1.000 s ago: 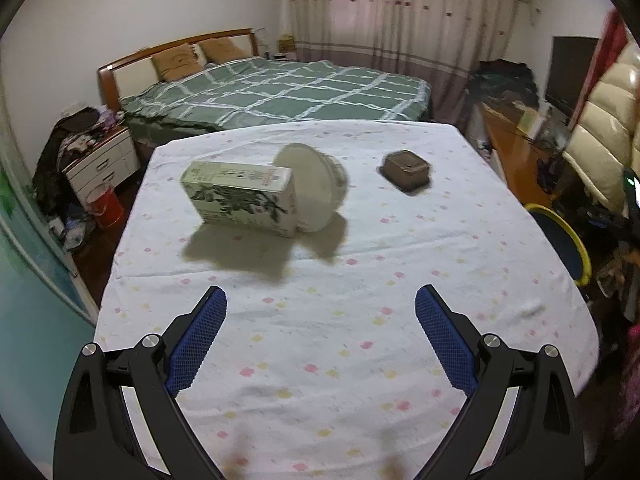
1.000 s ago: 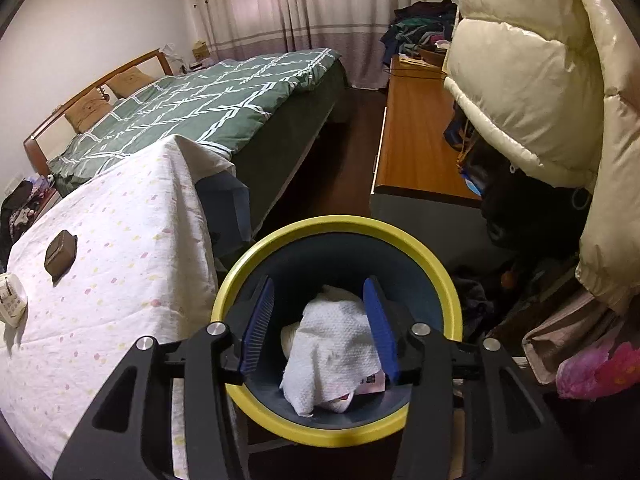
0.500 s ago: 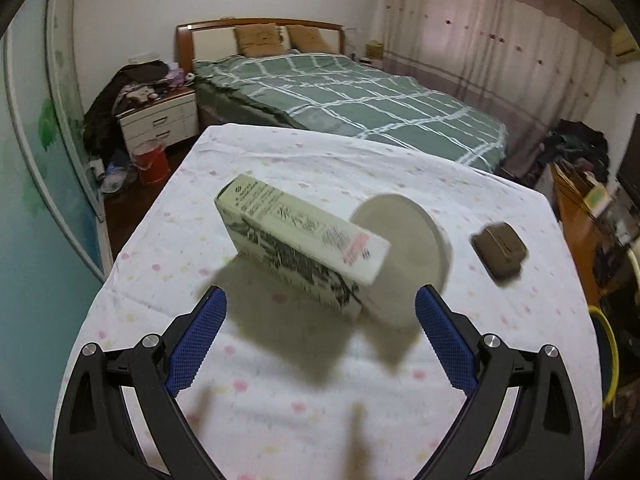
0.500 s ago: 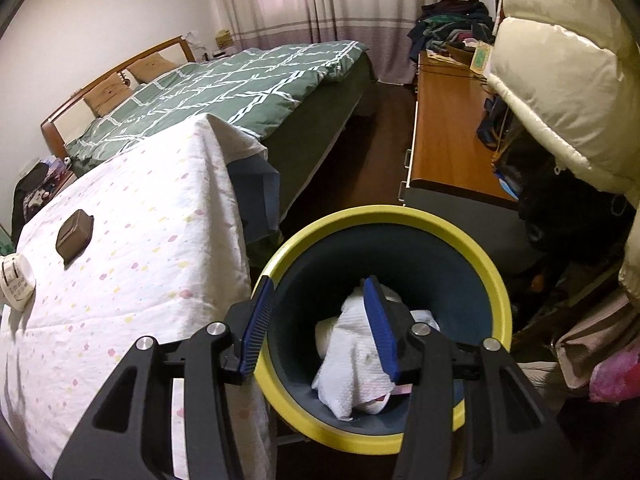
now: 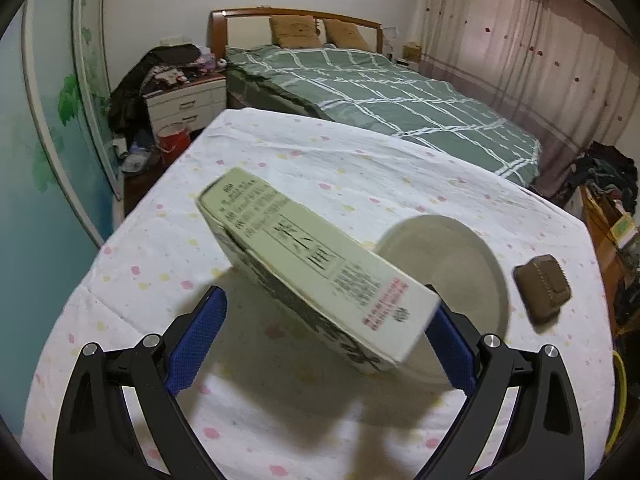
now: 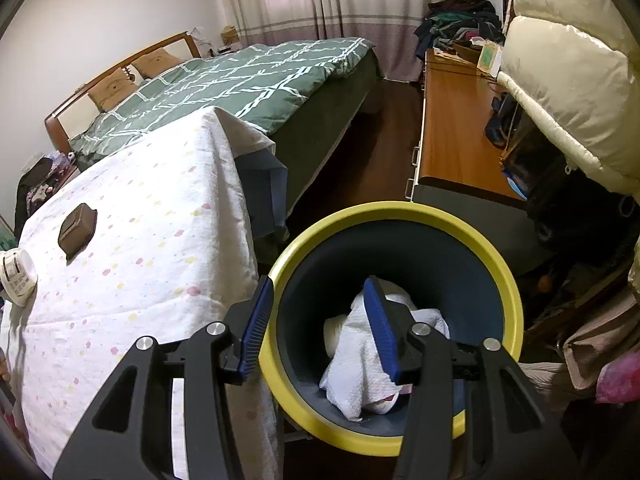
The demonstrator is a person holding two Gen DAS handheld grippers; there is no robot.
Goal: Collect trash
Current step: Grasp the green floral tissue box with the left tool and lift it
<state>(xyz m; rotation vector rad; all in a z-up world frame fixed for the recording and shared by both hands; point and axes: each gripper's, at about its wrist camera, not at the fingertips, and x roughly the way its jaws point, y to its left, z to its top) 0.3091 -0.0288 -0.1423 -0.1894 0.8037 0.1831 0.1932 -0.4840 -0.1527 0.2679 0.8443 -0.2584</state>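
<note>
A cream printed carton [image 5: 312,268] lies on the spotted tablecloth [image 5: 280,420], with a round white bowl [image 5: 452,264] tipped behind its right end. My left gripper [image 5: 324,308] is open wide around the carton. Its left finger stands clear of the carton, and the carton's corner hides part of the right one. My right gripper [image 6: 318,284] hangs half open above the yellow-rimmed bin [image 6: 400,210], holding nothing. One of its fingers stands over the rim's outside and the other over the inside. A crumpled white paper towel [image 6: 360,376] lies in the bin.
A small brown case [image 5: 542,288] sits on the table right of the bowl, also the brown case [image 6: 78,228] in the right wrist view. Behind the table is a green bed [image 5: 380,92]. A wooden desk [image 6: 452,120] and a cream padded jacket [image 6: 560,80] crowd the bin's far side.
The left gripper has swung left, rolled and dropped toward the carton, which now lies between its fingers. The right gripper drifted slightly left over the bin, jaws unchanged.
</note>
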